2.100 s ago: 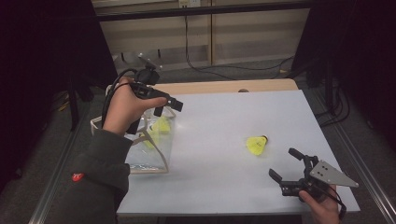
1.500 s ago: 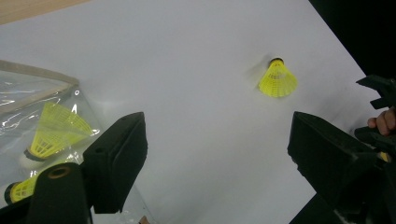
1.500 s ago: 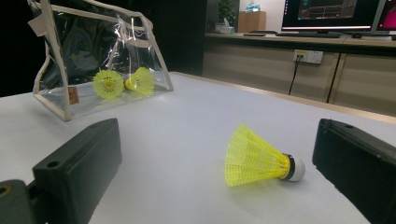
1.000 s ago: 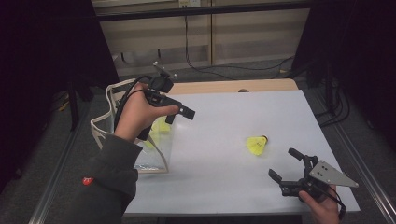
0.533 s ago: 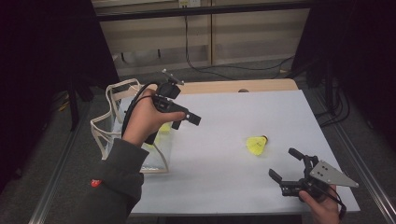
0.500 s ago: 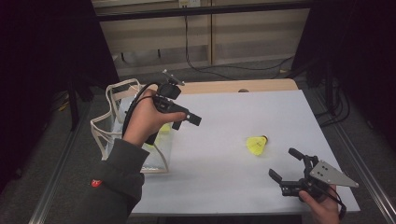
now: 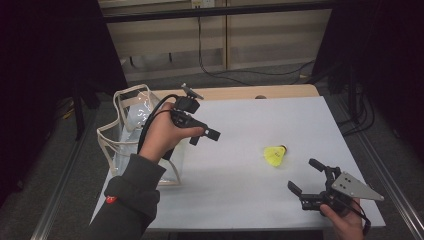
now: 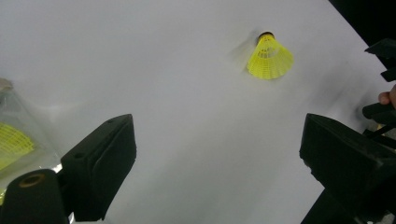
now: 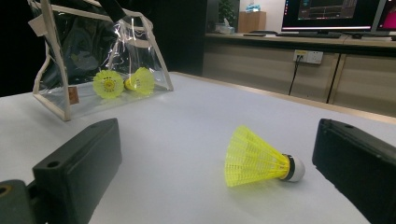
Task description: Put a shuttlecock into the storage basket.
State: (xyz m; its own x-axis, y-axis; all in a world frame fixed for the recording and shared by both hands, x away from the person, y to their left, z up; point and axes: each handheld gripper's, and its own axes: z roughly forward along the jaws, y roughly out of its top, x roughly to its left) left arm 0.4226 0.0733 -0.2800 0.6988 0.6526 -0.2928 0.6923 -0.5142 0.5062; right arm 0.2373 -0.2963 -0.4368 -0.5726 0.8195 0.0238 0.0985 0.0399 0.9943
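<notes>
I have the left gripper (image 7: 205, 137) out over the white tabletop (image 7: 250, 130), just beside the clear plastic tote bag with cream webbing trim (image 7: 131, 131). Its jaws stand wide apart and have just been opening further, with nothing between them. Looking along them in the left gripper view, I see the loose yellow plastic shuttlecock with a dark-banded cork tip (image 8: 270, 57) lying on its side well ahead on bare table.

My right gripper (image 7: 306, 181) rests at the near right corner, jaws spread wide and empty; in the right gripper view the shuttlecock (image 9: 259, 159) lies on its side a little ahead of them, touching neither.

Two more yellow shuttlecocks (image 9: 123, 82) sit inside the bag. A small brown tag (image 9: 72, 95) on the bag's lower edge carries print too small for me to read. No other writing is legible.
</notes>
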